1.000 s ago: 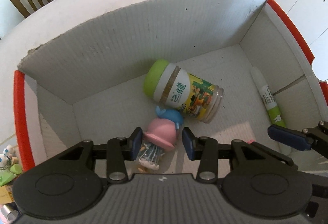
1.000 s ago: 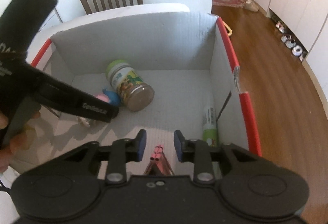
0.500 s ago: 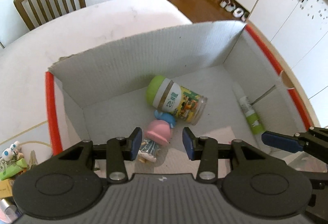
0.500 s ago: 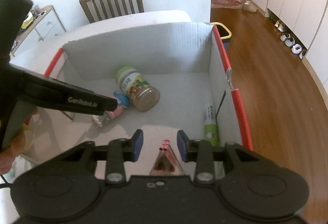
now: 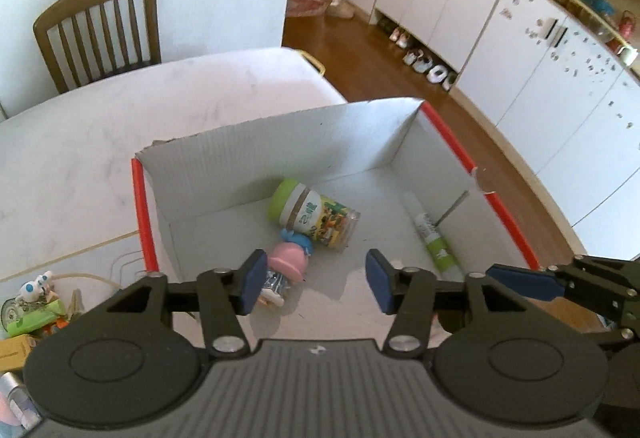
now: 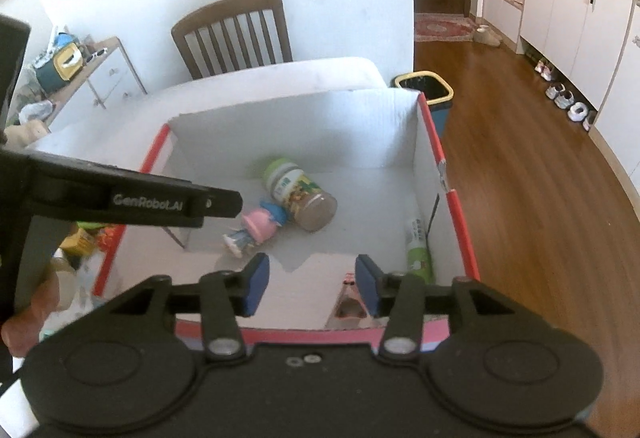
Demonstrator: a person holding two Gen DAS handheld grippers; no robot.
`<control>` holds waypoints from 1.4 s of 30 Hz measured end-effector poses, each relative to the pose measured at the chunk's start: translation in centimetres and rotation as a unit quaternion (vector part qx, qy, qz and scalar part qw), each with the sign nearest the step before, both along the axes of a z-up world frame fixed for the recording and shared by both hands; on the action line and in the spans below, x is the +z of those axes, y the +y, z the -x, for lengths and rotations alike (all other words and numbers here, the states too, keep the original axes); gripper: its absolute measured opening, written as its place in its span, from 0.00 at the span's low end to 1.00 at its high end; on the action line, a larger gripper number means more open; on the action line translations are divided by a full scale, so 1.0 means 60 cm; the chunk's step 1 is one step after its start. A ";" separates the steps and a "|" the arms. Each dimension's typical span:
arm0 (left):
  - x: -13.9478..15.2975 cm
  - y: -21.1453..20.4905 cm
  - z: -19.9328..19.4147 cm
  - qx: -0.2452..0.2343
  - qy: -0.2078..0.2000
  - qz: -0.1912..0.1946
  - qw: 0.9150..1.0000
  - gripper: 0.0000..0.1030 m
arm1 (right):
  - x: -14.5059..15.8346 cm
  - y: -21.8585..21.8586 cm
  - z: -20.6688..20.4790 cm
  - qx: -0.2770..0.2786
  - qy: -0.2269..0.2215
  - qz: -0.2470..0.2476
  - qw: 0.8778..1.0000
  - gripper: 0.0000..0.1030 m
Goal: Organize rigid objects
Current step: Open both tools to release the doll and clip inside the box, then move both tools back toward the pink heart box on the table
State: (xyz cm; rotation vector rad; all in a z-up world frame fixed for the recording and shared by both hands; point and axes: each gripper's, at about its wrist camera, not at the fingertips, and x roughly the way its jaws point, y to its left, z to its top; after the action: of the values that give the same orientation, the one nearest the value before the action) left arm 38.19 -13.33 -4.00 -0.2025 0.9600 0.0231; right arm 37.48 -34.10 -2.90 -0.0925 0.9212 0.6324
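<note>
While both jaws are opening with nothing between them, left gripper (image 5: 314,280) and right gripper (image 6: 310,284) hang above the box (image 5: 256,153), where jar (image 5: 316,215), figurine (image 5: 286,268) and tube (image 5: 434,244) lie

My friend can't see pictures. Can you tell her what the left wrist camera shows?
The left gripper, jaws opening with nothing between them, hangs over a white cardboard box on a table. In the box lie a green-lidded jar, a pink-hatted toy figure touching it, and a glue stick by the right wall.
</note>
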 end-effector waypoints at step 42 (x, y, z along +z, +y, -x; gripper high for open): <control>0.073 0.234 0.334 -0.007 -0.114 -0.007 0.993 0.84 | 0.046 0.177 0.274 0.045 -0.063 -0.061 0.995 0.96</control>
State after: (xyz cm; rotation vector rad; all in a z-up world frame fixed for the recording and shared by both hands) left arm 18.12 0.69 0.39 -0.1804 0.7326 -0.0064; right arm 21.04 -23.50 -0.16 -0.0650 0.7583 0.7570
